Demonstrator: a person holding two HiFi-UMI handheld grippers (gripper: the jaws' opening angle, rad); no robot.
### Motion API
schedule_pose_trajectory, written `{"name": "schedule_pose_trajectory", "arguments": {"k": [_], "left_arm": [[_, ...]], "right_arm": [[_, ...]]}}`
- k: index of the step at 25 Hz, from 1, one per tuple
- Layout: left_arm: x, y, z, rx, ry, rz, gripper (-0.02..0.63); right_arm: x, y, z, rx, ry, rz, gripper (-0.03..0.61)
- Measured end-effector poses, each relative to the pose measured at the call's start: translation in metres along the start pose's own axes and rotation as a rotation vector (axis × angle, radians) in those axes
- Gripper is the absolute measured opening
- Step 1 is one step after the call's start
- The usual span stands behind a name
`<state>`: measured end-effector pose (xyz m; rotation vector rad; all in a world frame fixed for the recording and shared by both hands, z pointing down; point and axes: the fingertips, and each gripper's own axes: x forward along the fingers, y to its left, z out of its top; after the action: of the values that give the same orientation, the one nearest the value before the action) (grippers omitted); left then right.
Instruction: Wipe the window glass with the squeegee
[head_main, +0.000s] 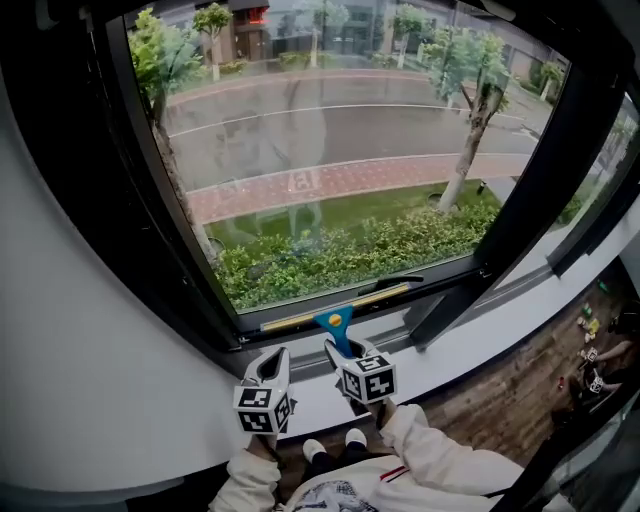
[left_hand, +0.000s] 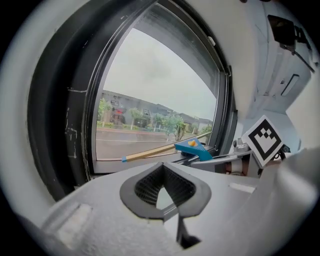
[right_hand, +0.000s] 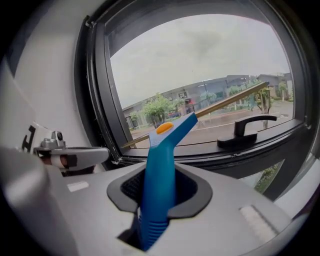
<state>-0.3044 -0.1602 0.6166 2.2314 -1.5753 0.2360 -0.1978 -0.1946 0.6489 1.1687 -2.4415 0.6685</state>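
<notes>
In the head view, the squeegee (head_main: 334, 322) was held by its blue handle (head_main: 337, 338) in the right gripper (head_main: 345, 352). Its long yellow blade (head_main: 350, 305) was laid along the bottom edge of the window glass (head_main: 330, 130), near the middle. The left gripper (head_main: 272, 368) was held just beside the right one, over the white sill (head_main: 470, 350), and the squeegee was not touched by it. In the left gripper view, the left gripper's jaws were seen closed together with nothing between them. The squeegee (left_hand: 192, 147) was seen ahead, along the bottom edge of the glass. In the right gripper view, the jaws were pressed tight on the blue handle (right_hand: 159, 185), which was leaned toward the glass. The blade was set against the bottom of the pane, near a black window latch (right_hand: 247, 131).
</notes>
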Motion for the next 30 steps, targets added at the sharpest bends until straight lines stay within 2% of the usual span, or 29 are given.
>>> {"name": "schedule_pose_trajectory", "arguments": {"k": [6, 11, 16, 19, 24, 30], "left_arm": [[-0.024, -0.026, -0.046, -0.038, 0.01, -0.012, 0.002], [-0.047, -0.062, -0.045, -0.003, -0.028, 0.013, 0.002], [-0.071, -0.144, -0.05, 0.061, -0.067, 0.044, 0.002], [-0.098, -0.206, -0.074, 0.067, -0.071, 0.073, 0.002], [-0.124, -0.297, -0.122, 0.052, -0.034, 0.096, 0.002], [-0.154, -0.352, -0.119, 0.059, -0.069, 0.096, 0.002]], "right_arm": [[-0.06, -0.013, -0.013, -0.022, -0.07, -0.022, 0.103], [-0.118, -0.028, -0.024, -0.019, -0.129, -0.006, 0.103], [-0.188, -0.046, -0.057, -0.006, -0.167, 0.052, 0.103], [-0.243, -0.058, -0.093, 0.007, -0.169, 0.086, 0.103], [-0.326, -0.095, -0.138, 0.043, -0.118, 0.062, 0.103], [-0.385, -0.101, -0.15, 0.028, -0.127, 0.07, 0.103]]}}
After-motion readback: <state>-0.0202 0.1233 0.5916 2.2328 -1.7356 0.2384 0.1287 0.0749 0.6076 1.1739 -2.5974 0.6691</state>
